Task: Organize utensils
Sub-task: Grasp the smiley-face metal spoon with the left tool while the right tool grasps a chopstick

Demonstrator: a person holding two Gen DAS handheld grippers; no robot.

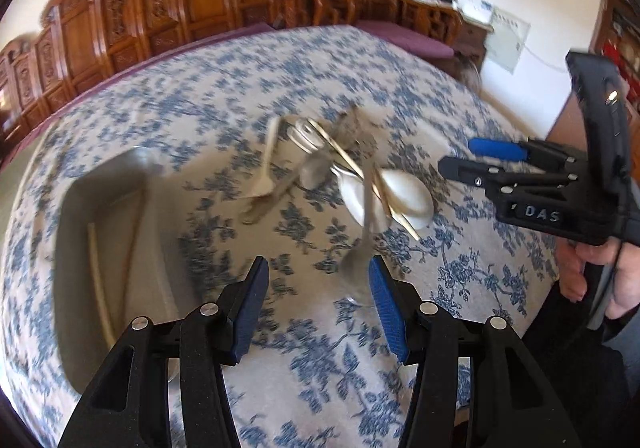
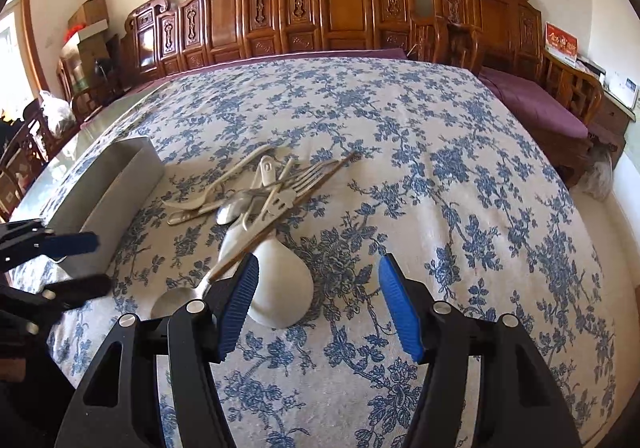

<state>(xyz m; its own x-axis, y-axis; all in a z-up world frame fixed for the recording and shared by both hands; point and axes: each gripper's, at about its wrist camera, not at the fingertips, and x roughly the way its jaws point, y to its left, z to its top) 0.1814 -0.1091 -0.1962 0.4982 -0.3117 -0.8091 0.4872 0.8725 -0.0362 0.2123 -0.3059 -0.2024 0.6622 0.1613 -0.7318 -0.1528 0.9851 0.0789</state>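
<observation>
I've got both grippers over the white tablecloth w/ blue flower print point(image 2: 440, 175). Left gripper point(image 1: 316, 288), black frame w/ blue ribbed pads, has its jaws apart w/ nothing between them, just cloth; the bowl of a metal spoon point(image 1: 360, 268) lies just beside its right pad. Right gripper point(image 2: 316, 304) also stands spread wide & empty, above bare cloth, its left pad right next to a white ceramic soup spoon point(image 2: 282, 288). The jumbled pile of utensils point(image 2: 264, 187), i.e. metal forks, spoons, pale plastic pieces & wooden chopsticks, sits mid-table just ahead of both. The grey rectangular tray point(image 1: 92, 248) sits left of the pile, w/ chopsticks lying inside. Left view is blurred.
</observation>
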